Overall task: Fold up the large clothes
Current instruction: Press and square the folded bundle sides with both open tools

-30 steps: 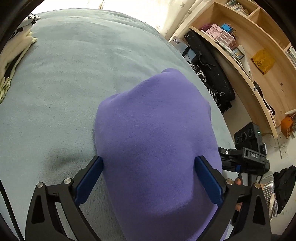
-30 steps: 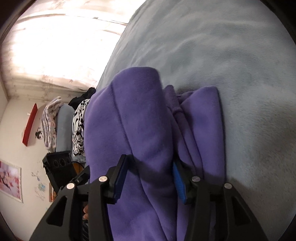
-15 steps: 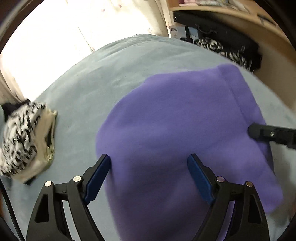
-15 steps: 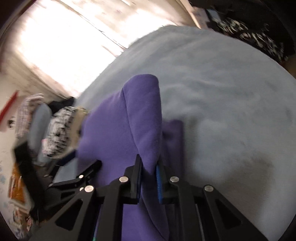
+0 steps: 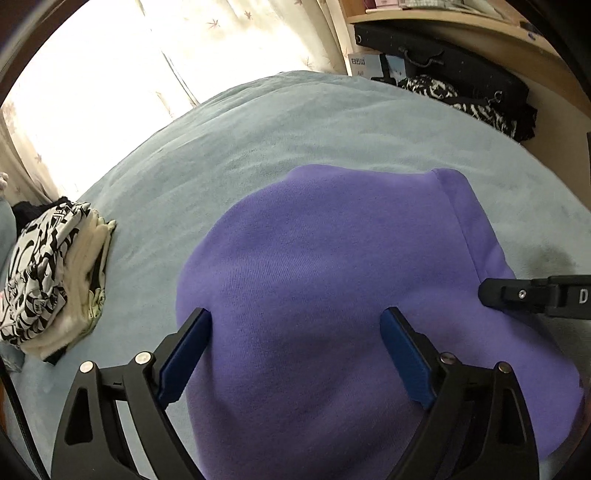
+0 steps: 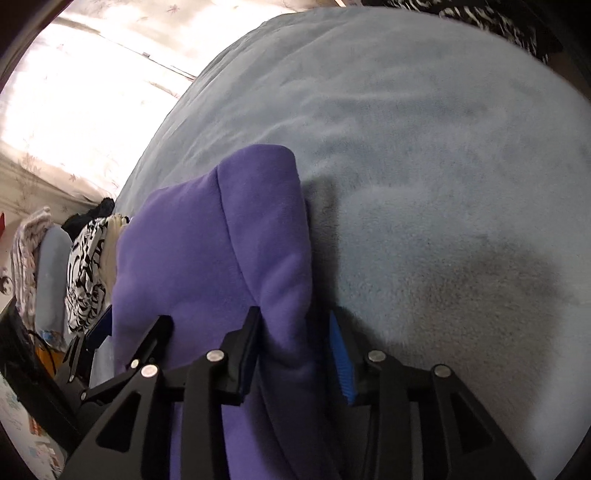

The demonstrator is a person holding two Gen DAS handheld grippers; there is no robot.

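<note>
Left wrist view: the left gripper hangs over a folded purple garment that lies on a pale blue-grey blanket. Its jaws stand wide and are opening; the blue pads sit apart from the fabric on either side, gripping nothing. At the right edge the black tip of the right gripper reaches onto the garment's right side; a white letter "D" shows on it, the rest cut off. Far right, a white box under a wooden shelf carries small print too small to read. A folded stack of black-and-white patterned clothes lies at the blanket's left edge, well apart from the garment. Bare blanket spreads between them and beyond the garment's far edge.

Right wrist view: the right gripper straddles a thick rolled edge of the purple garment. Its jaws are partly apart and opening; the fold sits between them, the left pad against it, the right pad seemingly just clear. To the right and far, the blanket lies open. The patterned stack shows at left, beyond the garment.
</note>
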